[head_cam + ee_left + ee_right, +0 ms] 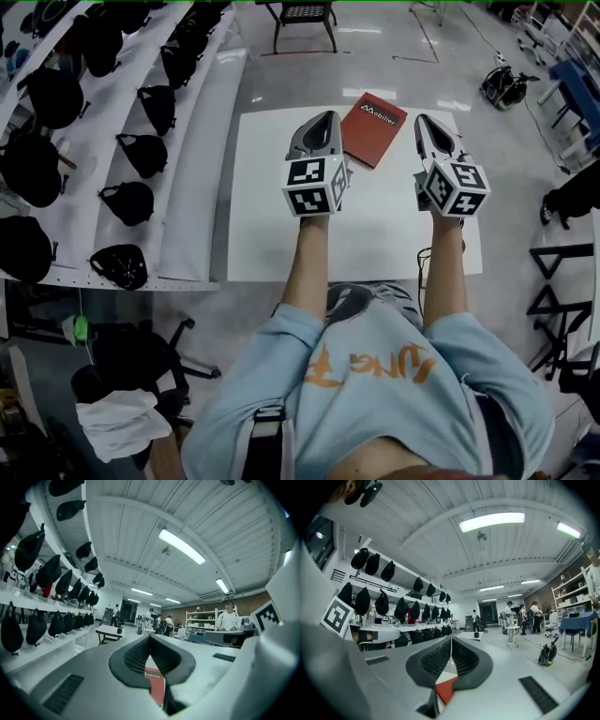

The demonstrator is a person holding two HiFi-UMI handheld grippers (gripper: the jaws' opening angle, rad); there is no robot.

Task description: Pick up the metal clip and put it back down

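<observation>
I find no metal clip in any view. In the head view both grippers are held up level, side by side above the white table (272, 234). My left gripper (326, 118) has its jaws together with nothing between them, and the left gripper view shows its pads (140, 656) meeting at the tip (150, 637). My right gripper (427, 120) is also shut and empty, its tip (451, 639) closed in its own view. A red booklet (373, 128) lies on the table's far side, below and between the grippers; it also shows under the jaws as the red booklet (154, 686) and the red booklet (446, 690).
White shelves with several black bags (122, 141) run along the left of the table. A chair (305, 19) stands beyond the far edge. An office chair with a white cloth (117, 412) is at the near left, and black frames (562, 281) stand at the right. People stand far off.
</observation>
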